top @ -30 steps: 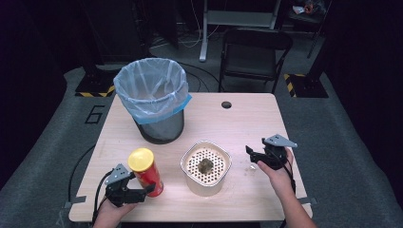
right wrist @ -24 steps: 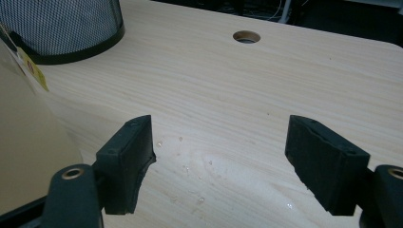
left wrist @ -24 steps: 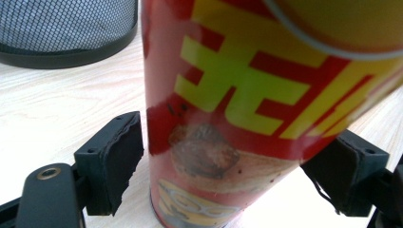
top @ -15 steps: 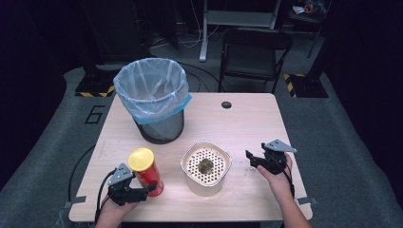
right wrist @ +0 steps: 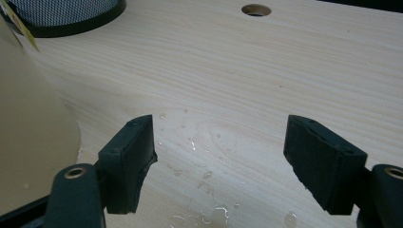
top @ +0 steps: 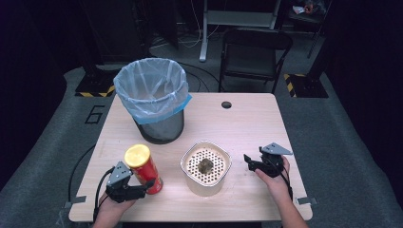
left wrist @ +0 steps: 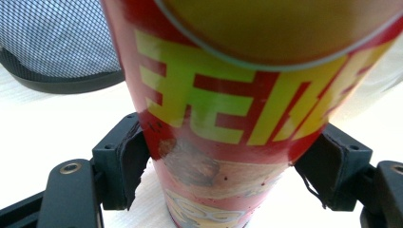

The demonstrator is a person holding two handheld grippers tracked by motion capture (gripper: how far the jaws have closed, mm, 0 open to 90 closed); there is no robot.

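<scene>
Red cardboard, the crisp tube (top: 142, 169) stands upright at the near left of the worktop (top: 247, 123), just left of the cream strainer pot (top: 206, 167). It looks light, stiff and smooth-walled, so it could slip or dent; a low, level hold on its body suits it. The left gripper (top: 142, 186) lies level, its jaws just closing onto the tube's lower wall. The right gripper (top: 251, 162) hovers near right, jaws apart, empty.

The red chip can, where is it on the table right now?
In the high view the red chip can stands upright near the table's front left, between the left gripper's jaws, left of the cream strainer bowl.
</scene>
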